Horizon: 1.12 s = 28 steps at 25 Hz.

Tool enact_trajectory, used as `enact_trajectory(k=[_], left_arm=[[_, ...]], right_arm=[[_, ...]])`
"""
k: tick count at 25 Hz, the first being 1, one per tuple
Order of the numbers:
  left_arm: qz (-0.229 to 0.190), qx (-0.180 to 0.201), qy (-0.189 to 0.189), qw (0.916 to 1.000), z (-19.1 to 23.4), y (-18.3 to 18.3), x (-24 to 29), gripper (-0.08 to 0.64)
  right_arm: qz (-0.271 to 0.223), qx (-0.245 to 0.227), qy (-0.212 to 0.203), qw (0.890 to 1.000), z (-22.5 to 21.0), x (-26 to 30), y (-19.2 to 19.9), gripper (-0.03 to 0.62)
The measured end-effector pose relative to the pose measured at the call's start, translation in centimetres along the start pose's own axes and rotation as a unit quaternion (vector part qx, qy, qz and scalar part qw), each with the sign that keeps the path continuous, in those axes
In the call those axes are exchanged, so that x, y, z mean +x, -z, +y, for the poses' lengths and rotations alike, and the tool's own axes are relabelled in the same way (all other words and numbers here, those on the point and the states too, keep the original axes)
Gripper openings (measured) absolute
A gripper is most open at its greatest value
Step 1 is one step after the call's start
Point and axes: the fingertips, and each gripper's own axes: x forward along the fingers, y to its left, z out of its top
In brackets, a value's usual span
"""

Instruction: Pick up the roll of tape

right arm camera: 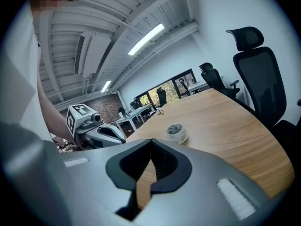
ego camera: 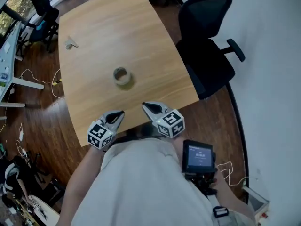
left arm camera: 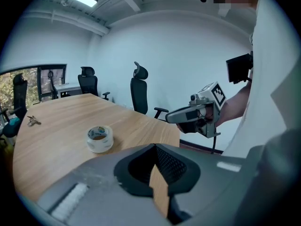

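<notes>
The roll of clear tape [ego camera: 122, 76] lies flat on the wooden table [ego camera: 103, 27], near the table's middle. It also shows in the left gripper view as a pale roll [left arm camera: 99, 139] and, smaller, in the right gripper view [right arm camera: 176, 133]. Both grippers hover over the near table edge, short of the roll and pointing toward it. My left gripper [ego camera: 121, 113] [left arm camera: 155, 147] is shut with nothing in it. My right gripper [ego camera: 144, 105] [right arm camera: 150, 142] is likewise shut and empty. Each gripper sees the other: the right one [left arm camera: 188, 115] and the left one [right arm camera: 106, 131].
A small bunch of keys [ego camera: 70, 44] lies at the table's far left. A black office chair [ego camera: 207, 36] stands at the table's right side, and another chair [ego camera: 44, 13] at the far left. A screen device [ego camera: 197, 157] hangs at the person's waist.
</notes>
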Motion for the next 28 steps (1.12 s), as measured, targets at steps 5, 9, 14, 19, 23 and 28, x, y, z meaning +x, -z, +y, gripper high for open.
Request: enact_trajectory(k=[5,9,14,19,23,28], left_arm=[[0.019,0.007,0.017,0.9996,-0.2,-0.9,2.7,0.006],[0.038,0.019,0.016,0.999,2.5,-0.9,3.5,0.006],[0.07,0.045,0.041,0.9957,4.4,-0.7,5.4,0.006],[0.102,0.064,0.053,0.9913,6.2,-0.3,7.3,0.006],[0.132,0.084,0.049,0.9865,9.5,-0.4,8.6,0.006],[0.174,0.106,0.071,0.9765,11.1,0.4,10.6,0.026]], right_arm=[[0.019,0.02,0.022,0.999,-1.4,-2.3,1.7,0.006],[0.018,0.027,0.025,0.999,-2.0,-1.4,1.7,0.006],[0.019,0.037,0.038,0.998,-2.8,-1.0,1.8,0.006],[0.023,0.042,0.052,0.998,-3.1,-1.1,1.9,0.006],[0.02,0.054,0.06,0.997,-3.6,-0.6,1.9,0.006],[0.023,0.071,0.072,0.995,-4.1,-0.5,3.2,0.006]])
